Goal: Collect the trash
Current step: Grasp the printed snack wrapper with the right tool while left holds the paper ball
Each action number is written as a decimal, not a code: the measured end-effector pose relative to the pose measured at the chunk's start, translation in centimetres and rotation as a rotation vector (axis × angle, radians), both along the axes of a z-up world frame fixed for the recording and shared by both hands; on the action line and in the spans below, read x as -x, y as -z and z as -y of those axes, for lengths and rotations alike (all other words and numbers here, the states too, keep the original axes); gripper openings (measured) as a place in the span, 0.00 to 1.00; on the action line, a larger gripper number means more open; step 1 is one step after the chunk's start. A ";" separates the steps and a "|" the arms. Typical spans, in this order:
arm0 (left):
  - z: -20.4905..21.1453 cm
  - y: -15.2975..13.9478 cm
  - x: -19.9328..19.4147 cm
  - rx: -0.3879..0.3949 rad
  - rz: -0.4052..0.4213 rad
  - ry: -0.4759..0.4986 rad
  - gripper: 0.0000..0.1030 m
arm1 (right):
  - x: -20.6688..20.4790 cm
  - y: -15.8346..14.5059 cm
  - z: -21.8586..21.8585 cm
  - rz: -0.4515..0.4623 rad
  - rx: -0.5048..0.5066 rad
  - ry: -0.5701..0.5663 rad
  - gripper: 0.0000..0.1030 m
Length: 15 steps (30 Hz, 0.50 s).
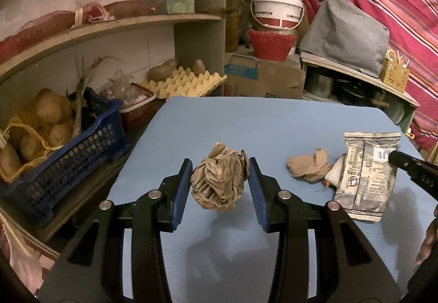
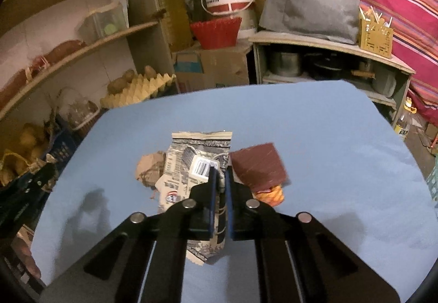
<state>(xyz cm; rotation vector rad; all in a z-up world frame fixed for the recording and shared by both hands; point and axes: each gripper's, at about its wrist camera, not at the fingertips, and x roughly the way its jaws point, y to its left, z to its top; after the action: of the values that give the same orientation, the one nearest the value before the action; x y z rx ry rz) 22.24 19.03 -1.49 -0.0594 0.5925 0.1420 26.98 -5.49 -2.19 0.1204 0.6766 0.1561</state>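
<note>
Gripping one crumpled brown paper ball (image 1: 217, 184), left gripper (image 1: 219, 182) has pads against ball's sides, above blue tabletop (image 1: 246, 122); right gripper (image 2: 221, 185) pinched narrow on one printed wrapper (image 2: 191, 163). Landmark: wrapper. One smaller brown paper scrap (image 1: 308, 166) touching wrapper's left edge; paper ball further left of it. One dark red sheet (image 2: 258, 166) just right of wrapper, one orange scrap (image 2: 269, 195) near sheet's lower edge. Trash pieces counted: five

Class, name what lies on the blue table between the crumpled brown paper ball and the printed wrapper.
A smaller brown paper scrap, seen in the left wrist view.
</note>
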 end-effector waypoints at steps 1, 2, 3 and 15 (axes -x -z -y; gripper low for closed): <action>0.3 -0.2 0.0 0.003 0.002 0.001 0.39 | 0.2 -0.5 0.7 0.010 -0.010 0.000 0.06; 0.5 -0.4 0.1 0.005 0.005 0.001 0.39 | 0.5 -0.8 1.3 0.018 -0.019 0.001 0.06; 0.9 -0.7 0.1 0.009 0.008 0.002 0.39 | 0.8 -1.3 2.1 0.028 -0.029 0.003 0.06; 7.0 -2.6 0.3 0.017 0.024 0.054 0.39 | 2.7 -3.2 12.1 0.056 -0.070 0.087 0.05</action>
<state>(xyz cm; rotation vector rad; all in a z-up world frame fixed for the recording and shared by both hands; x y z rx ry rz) 21.90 12.05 1.10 -0.0616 0.5708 0.0836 24.27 -17.55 1.02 0.2117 0.6093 0.0994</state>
